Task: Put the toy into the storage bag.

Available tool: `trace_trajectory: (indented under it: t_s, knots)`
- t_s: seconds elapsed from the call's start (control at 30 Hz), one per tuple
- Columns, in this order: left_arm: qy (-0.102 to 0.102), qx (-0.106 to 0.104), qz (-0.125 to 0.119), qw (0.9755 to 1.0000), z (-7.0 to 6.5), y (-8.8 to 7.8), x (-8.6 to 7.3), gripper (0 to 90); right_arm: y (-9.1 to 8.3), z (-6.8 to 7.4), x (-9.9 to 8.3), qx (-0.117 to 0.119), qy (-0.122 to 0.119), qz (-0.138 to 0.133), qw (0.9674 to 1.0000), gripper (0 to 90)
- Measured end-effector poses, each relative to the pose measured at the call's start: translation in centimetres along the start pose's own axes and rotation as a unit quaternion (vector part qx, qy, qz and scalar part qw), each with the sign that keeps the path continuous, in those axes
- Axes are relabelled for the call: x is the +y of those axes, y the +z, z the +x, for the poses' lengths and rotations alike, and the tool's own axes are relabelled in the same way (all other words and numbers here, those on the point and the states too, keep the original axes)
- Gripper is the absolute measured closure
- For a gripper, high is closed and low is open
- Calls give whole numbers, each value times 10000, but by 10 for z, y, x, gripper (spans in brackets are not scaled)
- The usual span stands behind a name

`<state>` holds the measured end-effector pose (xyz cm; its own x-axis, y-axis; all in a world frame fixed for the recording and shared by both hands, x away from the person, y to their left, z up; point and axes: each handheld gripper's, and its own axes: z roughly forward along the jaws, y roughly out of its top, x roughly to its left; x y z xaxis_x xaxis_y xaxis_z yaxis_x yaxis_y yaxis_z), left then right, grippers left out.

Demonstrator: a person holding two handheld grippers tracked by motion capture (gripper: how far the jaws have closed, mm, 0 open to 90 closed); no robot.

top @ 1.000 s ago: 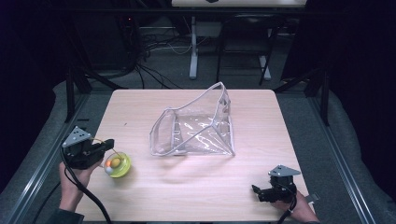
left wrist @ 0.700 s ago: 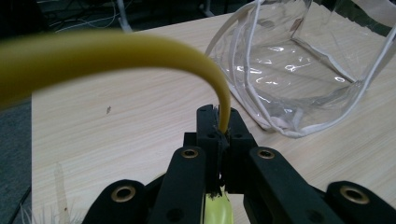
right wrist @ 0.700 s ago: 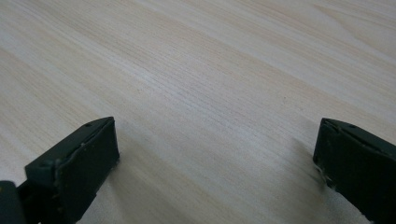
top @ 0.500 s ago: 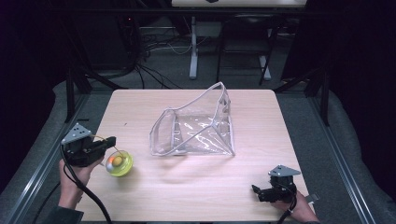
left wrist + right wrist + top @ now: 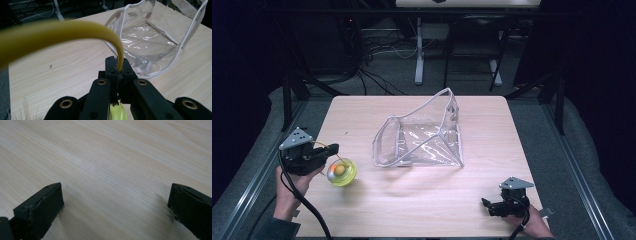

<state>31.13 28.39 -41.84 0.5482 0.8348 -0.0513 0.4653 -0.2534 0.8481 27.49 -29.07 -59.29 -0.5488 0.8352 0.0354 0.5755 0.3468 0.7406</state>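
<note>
A translucent yellow-green ball (image 5: 341, 171) with an orange core rests on the table's left side. A thin yellow loop (image 5: 75, 30) rises from it. My left gripper (image 5: 331, 149) is shut on that loop, with the jaws (image 5: 117, 63) pinched together just above the ball. An empty clear plastic pouch (image 5: 427, 140) with white edging stands in the middle of the table, its mouth turned toward the left gripper. It lies ahead of the jaws in the left gripper view (image 5: 150, 37). My right gripper (image 5: 486, 204) rests low at the front right, open (image 5: 116, 195) over bare wood.
The light wooden table (image 5: 422, 210) has dark floor, cables and stand legs beyond its far edge. A metal rail (image 5: 247, 185) runs along the left side. A hand holds each gripper at the near edge.
The left gripper has shifted slightly up and to the right with the loop, and the ball has followed a little. The right gripper has not moved.
</note>
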Motion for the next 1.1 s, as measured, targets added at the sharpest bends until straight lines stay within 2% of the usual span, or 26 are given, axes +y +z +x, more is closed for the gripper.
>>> trace_trajectory:
  t_s: [0.2, 0.33, 1.1]
  knots:
    - [72, -22, 6, 10000, -2, 0, 6, 882, 0, 0, 0, -1, -1, -3, 10000, 0]
    - [194, -23, 42, 9998, -3, -2, 13, 882, 0, 0, 0, 2, -9, -3, 10000, 0]
    - [401, -99, -75, 9991, -9, -10, 41, 882, 0, 0, 0, -23, -8, 6, 10000, 0]
